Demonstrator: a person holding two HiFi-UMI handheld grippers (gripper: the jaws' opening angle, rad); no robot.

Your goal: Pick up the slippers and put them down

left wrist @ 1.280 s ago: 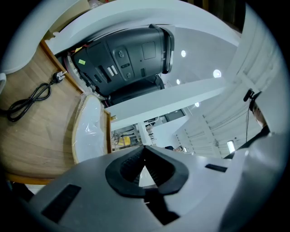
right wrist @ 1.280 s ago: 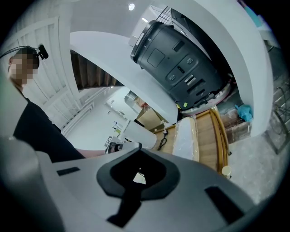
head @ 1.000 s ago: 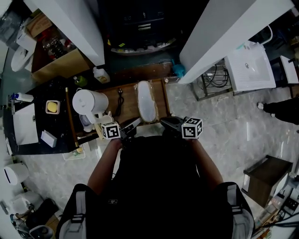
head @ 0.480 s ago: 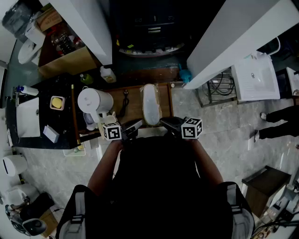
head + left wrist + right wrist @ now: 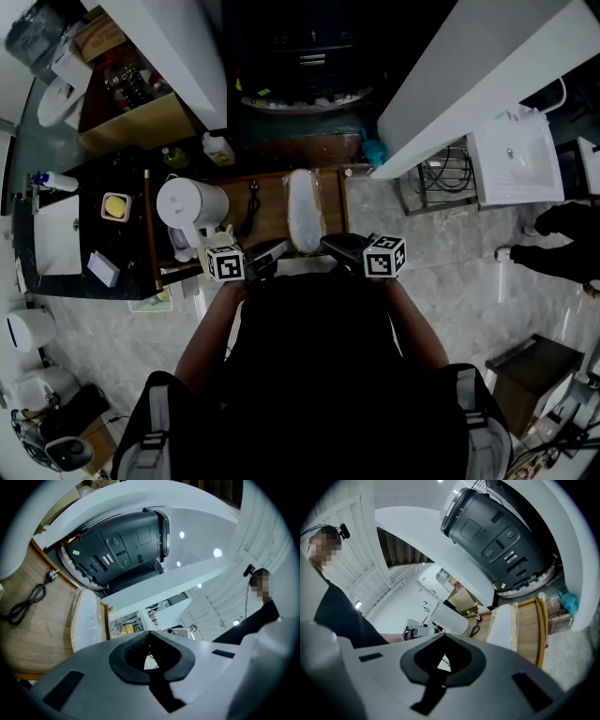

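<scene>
White slipper, plastic-wrapped, lies flat on the wooden table, between the black power cord and the table's right rim. White kettle stands left of the cord.

Left gripper and right gripper are held close to the person's body at the table's near edge, short of the slipper. Each gripper view shows its jaws pressed together with nothing pinched.

Step in hand: not settled. Slipper on the table with both grippers empty fits a slipper waiting to be grasped, or one already set back down. No next move can be called from this.

Hard to make out:
- Whether the wrap holds one slipper or a stacked pair.
- Gripper tips, dark against the person's dark clothing in the head view.
- The table's near edge, covered by the person's body.
</scene>
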